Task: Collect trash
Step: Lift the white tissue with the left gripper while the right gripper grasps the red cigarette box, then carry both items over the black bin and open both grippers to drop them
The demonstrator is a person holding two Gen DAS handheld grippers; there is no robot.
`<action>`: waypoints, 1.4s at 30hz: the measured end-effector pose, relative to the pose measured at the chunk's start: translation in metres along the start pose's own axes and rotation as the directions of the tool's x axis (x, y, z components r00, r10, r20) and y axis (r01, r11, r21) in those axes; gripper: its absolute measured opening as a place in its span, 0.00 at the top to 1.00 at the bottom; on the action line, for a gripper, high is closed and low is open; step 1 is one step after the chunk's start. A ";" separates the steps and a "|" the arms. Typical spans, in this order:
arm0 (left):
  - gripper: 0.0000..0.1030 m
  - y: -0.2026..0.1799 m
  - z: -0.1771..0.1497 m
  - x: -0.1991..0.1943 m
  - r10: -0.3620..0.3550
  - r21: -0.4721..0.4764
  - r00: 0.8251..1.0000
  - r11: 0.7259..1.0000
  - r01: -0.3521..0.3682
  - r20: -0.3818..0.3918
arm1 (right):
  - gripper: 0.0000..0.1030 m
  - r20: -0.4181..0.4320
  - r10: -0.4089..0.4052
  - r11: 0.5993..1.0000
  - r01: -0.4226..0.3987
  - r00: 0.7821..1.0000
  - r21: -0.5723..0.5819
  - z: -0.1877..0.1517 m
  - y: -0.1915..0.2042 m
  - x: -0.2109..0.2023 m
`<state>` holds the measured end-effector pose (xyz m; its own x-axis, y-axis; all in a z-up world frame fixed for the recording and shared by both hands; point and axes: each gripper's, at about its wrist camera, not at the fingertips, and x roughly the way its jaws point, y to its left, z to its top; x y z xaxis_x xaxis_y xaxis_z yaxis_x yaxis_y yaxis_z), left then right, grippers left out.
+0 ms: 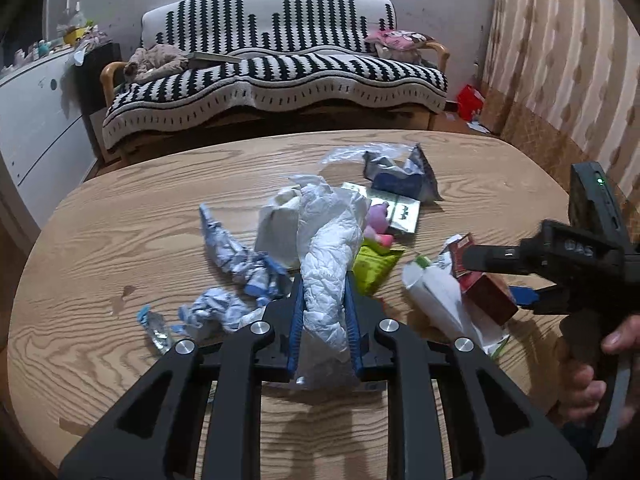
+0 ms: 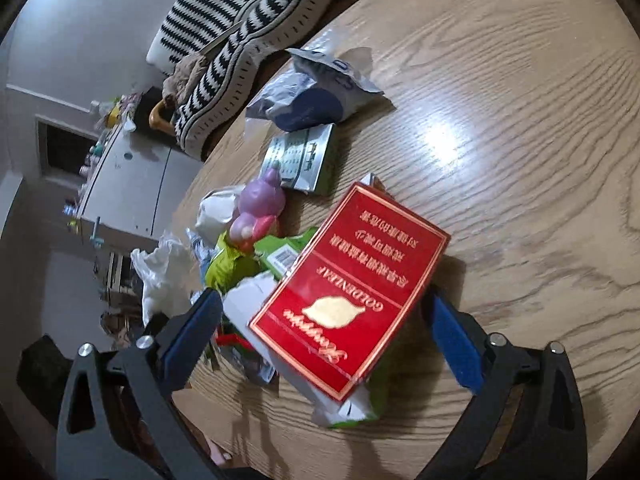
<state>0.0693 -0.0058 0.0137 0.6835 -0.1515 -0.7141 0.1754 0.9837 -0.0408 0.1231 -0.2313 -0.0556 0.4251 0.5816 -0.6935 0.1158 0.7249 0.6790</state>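
Trash lies scattered over the oval wooden table [image 1: 120, 216], most of it piled toward the middle and my right.

Left gripper [image 1: 323, 320]: my two blue-padded fingers [image 1: 297, 320] pinch a crumpled white tissue [image 1: 326, 264]. The wad stands up between the pads and spills out above and below them. Grip looks firm; pads press on both sides.

Right gripper [image 2: 324, 320]: fingers spread wide, one on either side of a red cigarette box [image 2: 352, 284] with gold print. The box lies tilted on top of a white and green carton [image 2: 344, 404]. Neither blue pad [image 2: 452, 340] touches the box; a gap shows on each side. In the left wrist view the same gripper comes in from the right edge, with my hand [image 1: 588, 368] on its handle.

Other items on the table:
- crumpled blue and white wrappers [image 1: 236, 256] to the left of the tissue
- green snack packet [image 2: 232, 260] near the red box
- pink and purple toy figure [image 2: 260, 208] just beyond the green packet
- flat silver-grey packet [image 2: 304, 156] further out
- dark blue and clear plastic bag [image 2: 316, 92] at the far side

Behind the table: sofa under a black and white patterned throw [image 1: 276, 64], white cabinet [image 1: 36, 120] at left.
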 end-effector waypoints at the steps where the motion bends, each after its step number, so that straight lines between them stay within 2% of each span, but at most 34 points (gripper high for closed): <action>1: 0.82 -0.002 0.000 0.001 -0.002 0.002 1.000 1.000 0.002 -0.007 | 0.34 0.004 -0.013 1.000 0.013 1.000 -0.003 -0.001 0.001 0.000; 3: 0.82 -0.005 0.001 0.003 -0.005 0.000 1.000 1.000 0.005 -0.014 | 0.43 0.012 -0.022 0.999 0.023 1.000 -0.025 -0.001 0.003 -0.002; 8: 0.82 -0.020 0.005 0.002 -0.025 0.014 1.000 1.000 0.025 -0.010 | 0.43 0.075 -0.025 0.994 0.033 0.997 -0.108 -0.004 0.010 -0.033; 12: 0.82 -0.041 0.008 0.005 -0.048 0.023 0.999 0.999 0.049 -0.012 | 0.43 0.171 -0.067 0.974 0.102 0.983 -0.203 -0.007 0.010 -0.071; 14: 0.82 -0.054 0.009 0.006 -0.070 0.029 0.997 0.997 0.071 -0.009 | 0.43 0.228 -0.106 0.955 0.163 0.968 -0.248 -0.010 0.004 -0.096; 16: 0.82 -0.076 0.012 0.006 -0.109 0.048 0.994 0.993 0.110 -0.006 | 0.43 0.290 -0.157 0.932 0.238 0.944 -0.272 -0.013 -0.006 -0.121; 19: 0.82 -0.118 0.014 0.008 -0.172 0.098 0.985 0.980 0.172 -0.007 | 0.43 0.380 -0.250 0.894 0.363 0.890 -0.262 -0.020 -0.035 -0.167; 22: 0.82 -0.168 0.013 0.012 -0.240 0.159 0.971 0.958 0.240 -0.021 | 0.43 0.428 -0.340 0.876 0.448 0.837 -0.179 -0.029 -0.081 -0.214; 23: 0.82 -0.189 0.011 0.014 -0.269 0.180 0.963 0.946 0.270 -0.029 | 0.43 0.441 -0.381 0.867 0.479 0.813 -0.133 -0.035 -0.103 -0.235; 24: 0.82 -0.204 0.009 0.015 -0.289 0.194 0.957 0.937 0.290 -0.036 | 0.43 0.446 -0.401 0.864 0.493 0.800 -0.106 -0.038 -0.116 -0.246; 29: 0.82 -0.313 -0.015 0.016 -0.409 0.309 0.908 0.855 0.417 -0.093 | 0.43 0.470 -0.521 0.832 0.546 0.712 0.095 -0.074 -0.197 -0.324; 31: 0.82 -0.362 -0.027 0.016 -0.457 0.353 0.880 0.809 0.471 -0.128 | 0.43 0.474 -0.566 0.812 0.557 0.675 0.177 -0.092 -0.228 -0.355; 33: 0.82 -0.400 -0.041 0.014 -0.500 0.384 0.851 0.764 0.520 -0.157 | 0.43 0.471 -0.594 0.797 0.558 0.653 0.232 -0.105 -0.253 -0.375; 34: 0.82 -0.425 -0.052 0.013 -0.529 0.401 0.829 0.729 0.554 -0.183 | 0.43 0.465 -0.613 0.785 0.558 0.639 0.269 -0.115 -0.268 -0.387; 36: 0.82 -0.459 -0.071 0.013 -0.562 0.426 0.796 0.678 0.598 -0.224 | 0.43 0.453 -0.637 0.769 0.556 0.623 0.317 -0.130 -0.290 -0.403; 38: 0.82 -0.501 -0.101 0.015 -0.591 0.453 0.755 0.612 0.648 -0.282 | 0.43 0.432 -0.660 0.751 0.545 0.614 0.372 -0.145 -0.315 -0.417; 39: 0.82 -0.512 -0.110 0.018 -0.598 0.455 0.742 0.593 0.664 -0.304 | 0.43 0.423 -0.666 0.745 0.537 0.614 0.395 -0.151 -0.327 -0.424; 40: 0.82 -0.528 -0.125 0.023 -0.601 0.452 0.720 0.566 0.689 -0.345 | 0.43 0.413 -0.671 0.740 0.529 0.615 0.414 -0.157 -0.336 -0.429; 42: 0.82 -0.550 -0.145 0.032 -0.596 0.438 0.694 0.540 0.718 -0.403 | 0.43 0.399 -0.676 0.733 0.514 0.619 0.445 -0.159 -0.352 -0.437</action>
<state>-0.1081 -0.5378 -0.0880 0.0841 -0.6522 -0.7534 0.8961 0.3801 -0.2291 -0.2465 -0.6820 -0.0295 0.5434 -0.2773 -0.7923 0.7029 0.6664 0.2488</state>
